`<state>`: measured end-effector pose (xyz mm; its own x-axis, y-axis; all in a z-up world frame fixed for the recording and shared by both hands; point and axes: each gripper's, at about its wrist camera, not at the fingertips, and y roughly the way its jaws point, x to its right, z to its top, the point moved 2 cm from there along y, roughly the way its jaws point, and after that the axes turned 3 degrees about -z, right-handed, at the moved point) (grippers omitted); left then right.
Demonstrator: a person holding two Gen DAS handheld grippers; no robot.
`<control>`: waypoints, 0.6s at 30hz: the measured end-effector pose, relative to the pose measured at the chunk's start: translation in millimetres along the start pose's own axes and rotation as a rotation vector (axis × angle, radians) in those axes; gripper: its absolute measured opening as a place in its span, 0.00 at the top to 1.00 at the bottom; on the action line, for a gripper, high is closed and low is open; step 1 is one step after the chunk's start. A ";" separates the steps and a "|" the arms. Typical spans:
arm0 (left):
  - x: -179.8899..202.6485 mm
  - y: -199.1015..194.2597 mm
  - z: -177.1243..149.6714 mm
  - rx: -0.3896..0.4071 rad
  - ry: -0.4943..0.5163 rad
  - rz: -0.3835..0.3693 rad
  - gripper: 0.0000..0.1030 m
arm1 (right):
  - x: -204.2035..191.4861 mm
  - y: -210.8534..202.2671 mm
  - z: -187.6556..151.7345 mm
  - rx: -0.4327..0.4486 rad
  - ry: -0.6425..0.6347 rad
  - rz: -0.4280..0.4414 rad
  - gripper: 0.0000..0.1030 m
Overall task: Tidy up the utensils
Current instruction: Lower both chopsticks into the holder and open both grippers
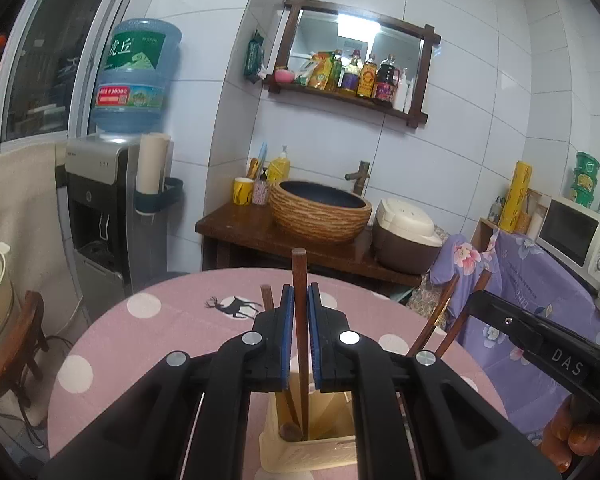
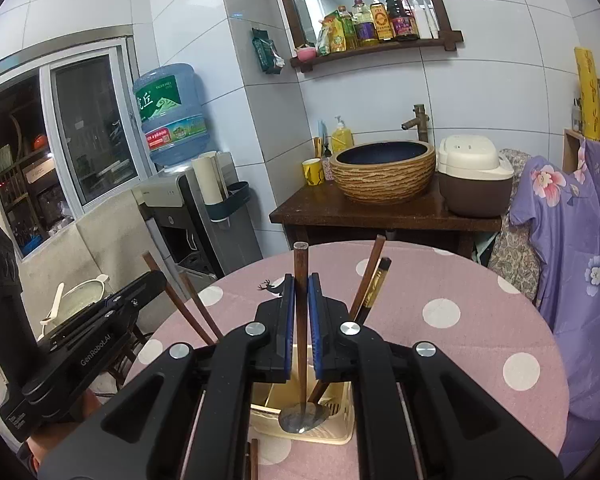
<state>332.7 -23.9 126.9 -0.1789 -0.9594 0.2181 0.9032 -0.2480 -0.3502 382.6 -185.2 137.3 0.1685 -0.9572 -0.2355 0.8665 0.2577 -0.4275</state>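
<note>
A cream utensil holder (image 1: 312, 446) stands on the pink dotted table (image 1: 160, 320), below both grippers; it also shows in the right wrist view (image 2: 332, 428). My left gripper (image 1: 300, 300) is shut on a brown wooden utensil handle (image 1: 299, 280) standing upright in the holder, beside another wooden handle (image 1: 267, 296). My right gripper (image 2: 300, 292) is shut on a wooden-handled metal spoon (image 2: 302, 416), bowl down over the holder. Other brown handles (image 2: 366, 276) lean in the holder. The right gripper's body (image 1: 540, 340) shows at the left view's right.
A wooden stand with a basin (image 1: 320, 208) and rice cooker (image 1: 408, 236) lies beyond the table. A water dispenser (image 1: 108, 200) stands at left, a purple-covered counter with a microwave (image 1: 576, 236) at right. The left gripper's body (image 2: 80, 352) shows low left.
</note>
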 end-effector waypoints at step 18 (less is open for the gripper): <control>5.2 -58.8 -36.5 0.059 0.081 -0.013 0.22 | 5.4 -51.6 -29.8 0.125 -0.022 -0.007 0.44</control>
<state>264.4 -19.2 115.4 -0.2197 -0.9644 0.1475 0.9215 -0.2547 -0.2932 324.8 -199.7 132.1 0.1715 -0.9617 -0.2136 0.9194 0.2342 -0.3161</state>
